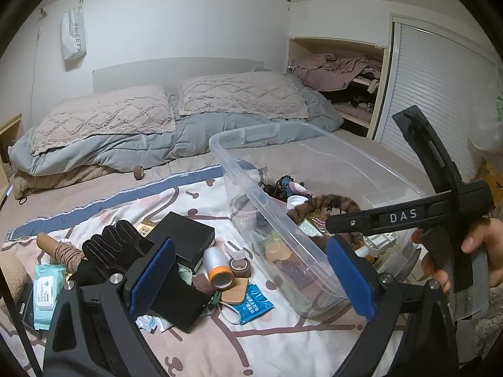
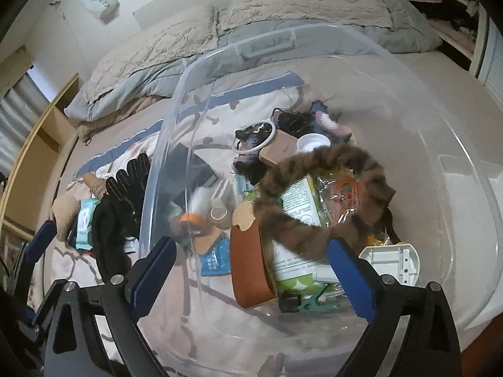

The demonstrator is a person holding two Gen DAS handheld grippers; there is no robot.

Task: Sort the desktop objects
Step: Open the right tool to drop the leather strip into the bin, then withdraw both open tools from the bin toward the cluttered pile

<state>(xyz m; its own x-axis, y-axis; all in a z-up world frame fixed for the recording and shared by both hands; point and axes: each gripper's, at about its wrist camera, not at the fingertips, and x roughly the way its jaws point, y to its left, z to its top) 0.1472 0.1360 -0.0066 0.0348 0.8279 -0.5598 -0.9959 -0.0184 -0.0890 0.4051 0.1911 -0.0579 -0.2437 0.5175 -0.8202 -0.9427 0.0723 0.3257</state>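
A clear plastic bin [image 1: 239, 144] stands on the bed, with loose items piled to its left: a black glove [image 1: 116, 245], a black box [image 1: 185, 235], a silver tape roll [image 1: 217, 267] and a blue mask packet [image 1: 254, 304]. My left gripper [image 1: 251, 279] hangs open above this pile, touching nothing. My right gripper [image 2: 251, 275] is open wide over the bin [image 2: 267, 40]. Below its jaws a brown leather band [image 2: 251, 264] lies in the bin, clear of both pads. A furry striped headband [image 2: 320, 201] rests on a green and white packet [image 2: 298, 207].
A hand [image 1: 478, 248] holds the right tool at the bin's right side. Wet wipes [image 1: 47, 289] lie at the left edge. A white adapter [image 2: 393, 260] and a green clip [image 2: 311, 306] sit in the bin. Pillows [image 1: 239, 97] and a grey duvet [image 1: 132, 147] lie behind.
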